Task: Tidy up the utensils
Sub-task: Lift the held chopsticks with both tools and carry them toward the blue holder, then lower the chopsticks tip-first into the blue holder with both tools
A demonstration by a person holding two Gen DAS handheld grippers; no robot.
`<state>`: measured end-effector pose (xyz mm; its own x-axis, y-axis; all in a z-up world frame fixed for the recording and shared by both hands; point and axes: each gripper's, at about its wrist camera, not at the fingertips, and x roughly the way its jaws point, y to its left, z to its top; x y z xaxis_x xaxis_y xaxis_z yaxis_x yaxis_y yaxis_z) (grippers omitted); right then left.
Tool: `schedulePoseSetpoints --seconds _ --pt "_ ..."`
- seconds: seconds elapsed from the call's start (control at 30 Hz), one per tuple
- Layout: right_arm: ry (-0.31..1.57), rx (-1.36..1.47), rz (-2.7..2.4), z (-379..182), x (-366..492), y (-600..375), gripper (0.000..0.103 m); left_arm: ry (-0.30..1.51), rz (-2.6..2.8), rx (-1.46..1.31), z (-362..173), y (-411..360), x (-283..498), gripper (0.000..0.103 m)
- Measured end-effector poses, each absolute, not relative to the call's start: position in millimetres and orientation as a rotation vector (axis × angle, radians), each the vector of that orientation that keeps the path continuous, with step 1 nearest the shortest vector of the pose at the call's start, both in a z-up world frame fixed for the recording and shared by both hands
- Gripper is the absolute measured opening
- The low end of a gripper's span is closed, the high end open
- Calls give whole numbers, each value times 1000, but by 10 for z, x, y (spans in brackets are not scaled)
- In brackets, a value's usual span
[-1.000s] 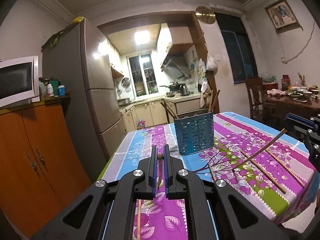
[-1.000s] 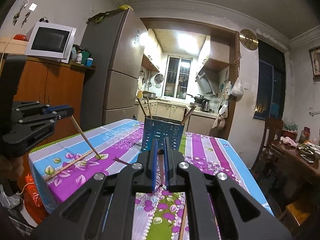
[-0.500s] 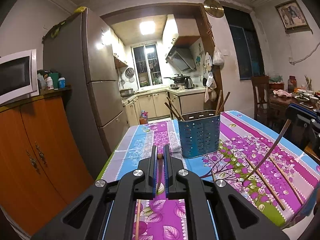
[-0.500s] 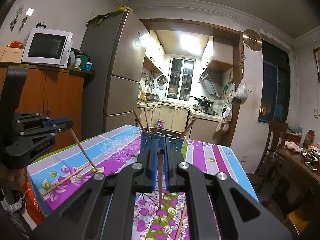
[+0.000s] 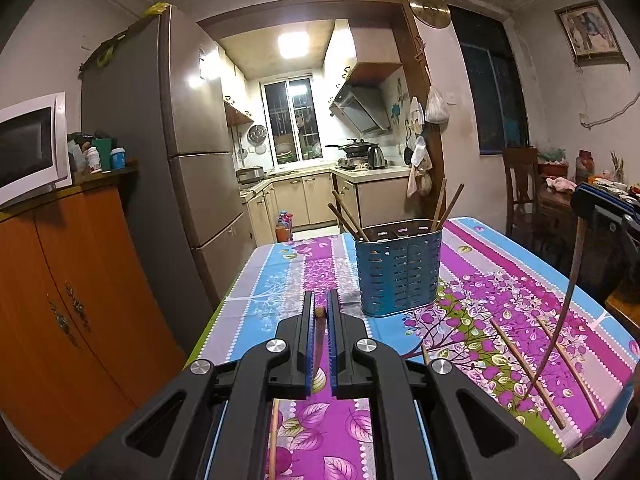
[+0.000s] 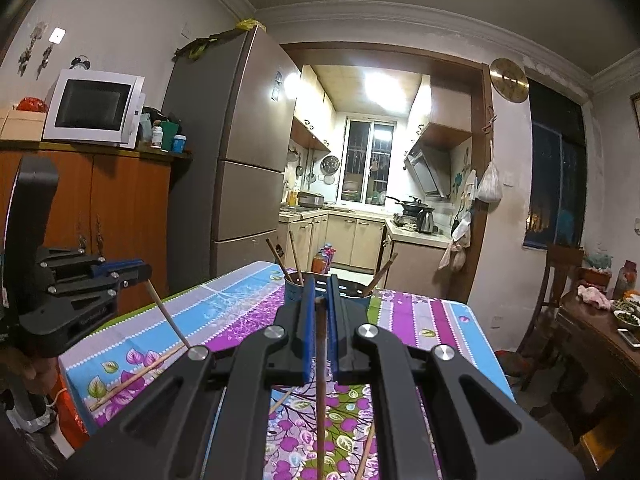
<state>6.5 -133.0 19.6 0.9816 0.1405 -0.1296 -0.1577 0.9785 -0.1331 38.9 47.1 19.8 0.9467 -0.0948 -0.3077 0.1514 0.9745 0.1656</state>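
Kitchen behind, floral table (image 5: 520,280) ahead: my left gripper (image 5: 320,316) and right gripper (image 6: 319,300) each pinch one chopstick (image 6: 320,360); I'd carry both tip-down over the blue holder (image 5: 400,276) mid-table before releasing.

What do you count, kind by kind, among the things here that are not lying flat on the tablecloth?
Grippers: 2 (left gripper, right gripper)
Blue utensil holder: 1
Chopsticks standing in the holder: 4
Chopsticks clamped in the grippers: 2
Total: 9
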Motion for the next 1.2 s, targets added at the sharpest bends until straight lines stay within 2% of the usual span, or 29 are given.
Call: schedulePoseSetpoints --seconds 0.43,0.8,1.2 --pt "168 -72 194 304 242 -1446 5 319 -152 165 338 496 488 7" --pt "179 -49 204 381 352 -1490 5 417 -274 46 571 717 680 7" --pt "186 -21 226 503 472 -1560 5 362 -313 74 837 581 670 7"
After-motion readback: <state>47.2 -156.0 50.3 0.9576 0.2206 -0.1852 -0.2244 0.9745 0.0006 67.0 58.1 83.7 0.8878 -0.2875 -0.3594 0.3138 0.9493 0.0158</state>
